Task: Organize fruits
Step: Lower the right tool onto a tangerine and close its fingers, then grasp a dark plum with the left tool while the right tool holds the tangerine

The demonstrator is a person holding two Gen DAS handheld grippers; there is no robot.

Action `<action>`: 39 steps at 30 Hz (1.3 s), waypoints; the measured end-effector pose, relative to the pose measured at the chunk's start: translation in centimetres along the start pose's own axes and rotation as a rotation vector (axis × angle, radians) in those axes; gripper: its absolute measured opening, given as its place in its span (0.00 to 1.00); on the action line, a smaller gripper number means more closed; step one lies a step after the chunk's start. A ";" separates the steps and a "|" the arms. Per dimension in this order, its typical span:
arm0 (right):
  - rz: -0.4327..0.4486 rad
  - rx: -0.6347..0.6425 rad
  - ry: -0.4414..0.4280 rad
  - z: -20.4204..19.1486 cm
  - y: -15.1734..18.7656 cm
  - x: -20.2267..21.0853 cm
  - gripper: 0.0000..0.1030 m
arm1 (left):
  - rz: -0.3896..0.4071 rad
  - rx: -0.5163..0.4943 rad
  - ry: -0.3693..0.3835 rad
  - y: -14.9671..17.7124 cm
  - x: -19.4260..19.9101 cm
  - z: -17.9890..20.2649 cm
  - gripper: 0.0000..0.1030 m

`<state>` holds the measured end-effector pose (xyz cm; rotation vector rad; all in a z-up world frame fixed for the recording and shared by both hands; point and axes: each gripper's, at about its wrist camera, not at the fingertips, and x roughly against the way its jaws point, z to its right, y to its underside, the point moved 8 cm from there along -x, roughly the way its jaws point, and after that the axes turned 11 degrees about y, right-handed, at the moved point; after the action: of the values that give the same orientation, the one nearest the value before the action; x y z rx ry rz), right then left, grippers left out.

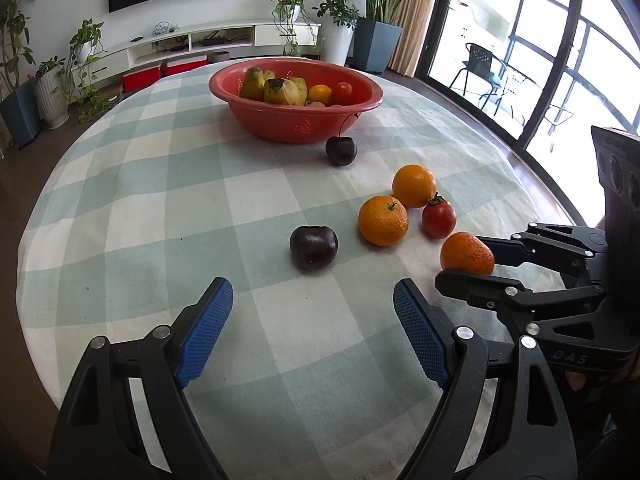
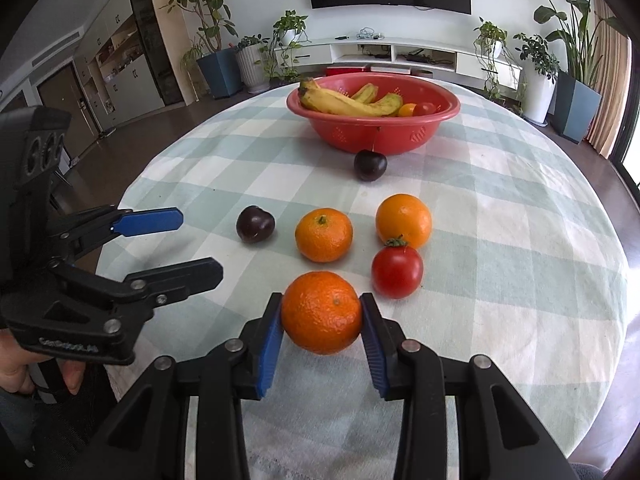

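We grip the nearest orange [image 2: 322,312] on the worktop [image 2: 500,240] with the right tongs [image 2: 322,320]; left tongs [image 1: 312,328] stand apart, empty. Next: lift and carry it to the bowl [image 2: 372,128].

On the bench [image 2: 520,240] outside the bowl lie six loose fruits. Three are oranges: one nearest the right-wrist camera [image 2: 322,312], one with a green stem nub [image 2: 324,234], and one smoother one [image 2: 403,221]. One is a red tomato [image 2: 397,271] with a green calyx. Two are dark cherries: one without a visible stalk [image 2: 255,224], one with a stalk [image 2: 370,165] just in front of the bowl.

There is one red bowl [image 2: 372,130]. Inside it show three bananas [image 2: 340,102], one small yellow-orange fruit [image 2: 407,110] and one small red fruit [image 2: 424,109]; anything deeper in the bowl is hidden.
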<state>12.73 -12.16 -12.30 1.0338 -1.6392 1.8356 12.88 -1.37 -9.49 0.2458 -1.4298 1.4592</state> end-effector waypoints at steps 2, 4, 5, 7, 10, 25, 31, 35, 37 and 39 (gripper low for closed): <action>0.001 -0.008 -0.004 0.1 0.1 0.1 0.39 | -0.011 -0.014 0.007 -0.6 -0.6 0.1 0.78; 0.000 -0.019 -0.009 0.3 0.2 0.1 0.39 | -0.028 -0.033 0.002 -1.2 -1.2 0.1 0.68; 0.000 -0.024 -0.013 0.4 0.2 0.1 0.39 | -0.038 -0.038 0.003 -1.5 -1.6 0.1 0.65; 0.001 -0.028 -0.017 0.4 0.3 0.1 0.39 | -0.059 -0.042 -0.011 -1.8 -2.3 -0.3 0.55; 0.005 -0.034 -0.023 0.5 0.3 0.1 0.39 | -0.083 -0.029 -0.015 -1.9 -3.3 -0.9 0.55; -0.002 -0.049 -0.031 0.8 0.6 -0.4 0.39 | -0.091 -0.041 -0.013 -1.6 -4.3 -1.0 0.31; 0.002 -0.049 -0.029 0.9 0.6 -0.4 0.39 | -0.084 -0.041 -0.006 -1.6 -4.2 -0.9 0.28; 0.008 -0.053 -0.028 1.0 0.4 -0.2 0.39 | -0.079 -0.036 -0.002 -1.5 -3.9 -0.8 0.28; 0.011 -0.055 -0.029 1.0 0.3 -0.1 0.39 | -0.072 -0.031 -0.001 -1.5 -3.7 -0.9 0.28; 0.016 -0.057 -0.029 1.0 0.1 0.1 0.39 | -0.062 -0.024 0.001 -1.6 -3.3 -1.0 0.28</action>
<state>12.78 -13.21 -12.26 1.0302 -1.7105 1.7814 16.00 -2.58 -11.18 0.2723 -1.4262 1.3912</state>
